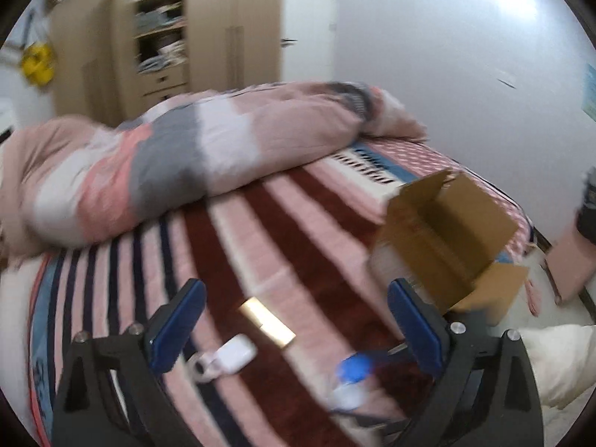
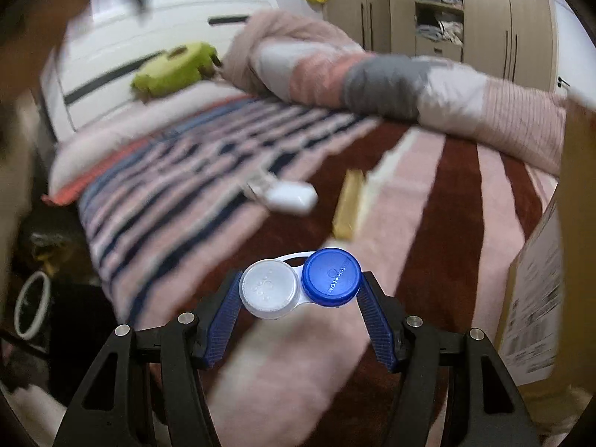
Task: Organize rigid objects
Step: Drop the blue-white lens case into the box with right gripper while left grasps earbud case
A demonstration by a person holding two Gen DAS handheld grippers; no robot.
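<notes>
My right gripper [image 2: 301, 286] is shut on a contact lens case [image 2: 300, 284] with one white cap and one blue cap, held above the striped bed cover [image 2: 421, 193]. The case also shows blurred in the left wrist view [image 1: 352, 380]. My left gripper [image 1: 294, 309] is open and empty above the bed. A white earbud case [image 1: 235, 354] [image 2: 291, 195] and a small gold box [image 1: 267, 322] [image 2: 348, 210] lie on the cover. An open cardboard box [image 1: 443, 238] stands at the bed's right edge; its side fills the right of the right wrist view [image 2: 540, 298].
A rolled pink, grey and white quilt [image 1: 156, 164] [image 2: 391, 82] lies across the far side of the bed. A wooden wardrobe [image 1: 208, 29] stands behind. A green item [image 2: 173, 69] lies near the headboard. A white pillow [image 1: 558, 361] sits at lower right.
</notes>
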